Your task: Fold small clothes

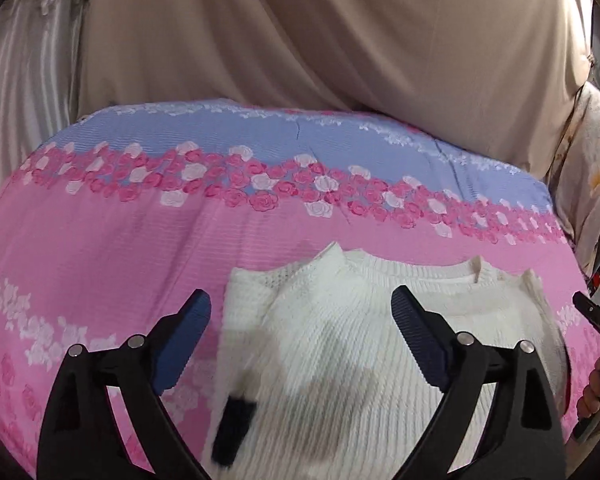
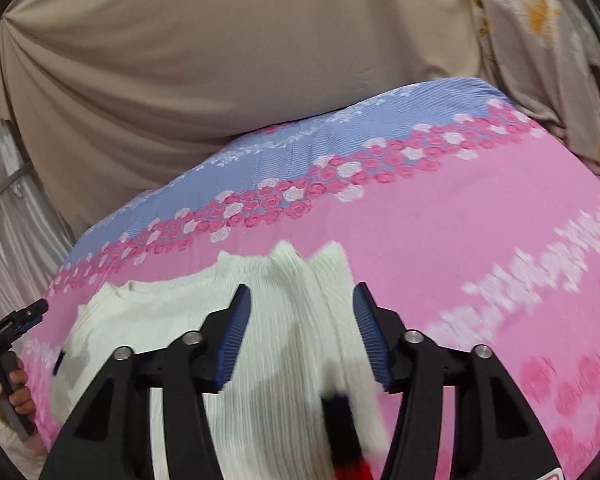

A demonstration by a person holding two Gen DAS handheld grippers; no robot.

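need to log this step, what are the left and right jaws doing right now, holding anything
left gripper: open, holding nothing, above the white sweater.
right gripper: open, holding nothing, also above the sweater.

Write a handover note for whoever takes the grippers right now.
Left gripper: open, empty, above the white knit sweater.
Right gripper: open, empty, above the same sweater's other side.
Sweater lies on the pink floral bedsheet, neckline away from you, side parts folded in over the body.
Done: sides look folded in.
Left: probably fold the length and tidy; the near end is hidden.
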